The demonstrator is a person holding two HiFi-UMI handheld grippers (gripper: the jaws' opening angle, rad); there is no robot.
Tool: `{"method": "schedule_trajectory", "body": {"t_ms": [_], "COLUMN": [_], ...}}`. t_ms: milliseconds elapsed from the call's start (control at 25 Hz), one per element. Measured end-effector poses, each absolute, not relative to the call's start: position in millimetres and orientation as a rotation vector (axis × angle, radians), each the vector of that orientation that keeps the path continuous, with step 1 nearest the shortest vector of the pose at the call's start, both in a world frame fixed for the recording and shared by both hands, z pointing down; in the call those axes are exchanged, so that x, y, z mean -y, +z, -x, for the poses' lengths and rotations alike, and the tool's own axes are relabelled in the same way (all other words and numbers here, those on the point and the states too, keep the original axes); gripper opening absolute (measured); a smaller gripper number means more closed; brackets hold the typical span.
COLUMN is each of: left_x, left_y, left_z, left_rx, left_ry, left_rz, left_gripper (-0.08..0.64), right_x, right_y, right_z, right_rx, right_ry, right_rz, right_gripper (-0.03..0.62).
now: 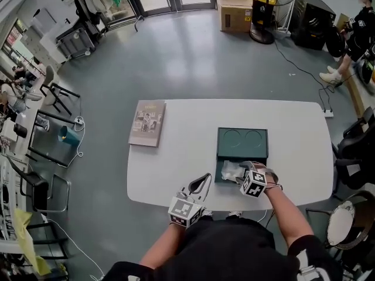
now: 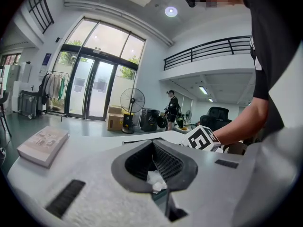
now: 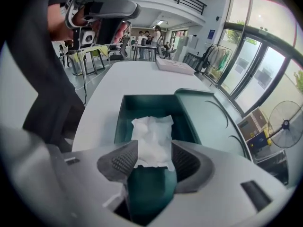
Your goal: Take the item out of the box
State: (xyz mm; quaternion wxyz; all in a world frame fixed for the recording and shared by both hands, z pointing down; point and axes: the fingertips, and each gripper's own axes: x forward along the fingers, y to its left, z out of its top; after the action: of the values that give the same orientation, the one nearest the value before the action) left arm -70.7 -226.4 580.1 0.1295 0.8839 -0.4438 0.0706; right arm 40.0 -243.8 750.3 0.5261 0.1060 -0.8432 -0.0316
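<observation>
White table had the green box lying open, white packet still inside it. Right gripper had its jaws spread wide either side of the packet; left gripper was pinched shut, empty.

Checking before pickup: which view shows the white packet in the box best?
The right gripper view: the white packet lies close and centred in the green box. The head view shows it small, beside the right hand-held gripper. The left gripper view cannot see into the box.
</observation>
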Motion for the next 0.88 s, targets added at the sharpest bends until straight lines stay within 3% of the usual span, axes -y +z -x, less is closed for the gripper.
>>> {"method": "schedule_trajectory", "body": {"t_ms": [760,880], "left_x": [219,222], "left_y": [590,581], "left_z": [105,105], "left_rx": [1.407,1.420], "left_ry": [0.199,0.214], "left_rz": [-2.496,-2.489], "left_gripper": [0.011,0.011], "right_x": [245,248], "right_y": [774,772], "right_z": [-19,-19], "right_rx": [2.030,2.035], "right_ry": [0.050,0.053], "right_rz": [-0.207,-0.225], "right_gripper": [0.153,0.109]}}
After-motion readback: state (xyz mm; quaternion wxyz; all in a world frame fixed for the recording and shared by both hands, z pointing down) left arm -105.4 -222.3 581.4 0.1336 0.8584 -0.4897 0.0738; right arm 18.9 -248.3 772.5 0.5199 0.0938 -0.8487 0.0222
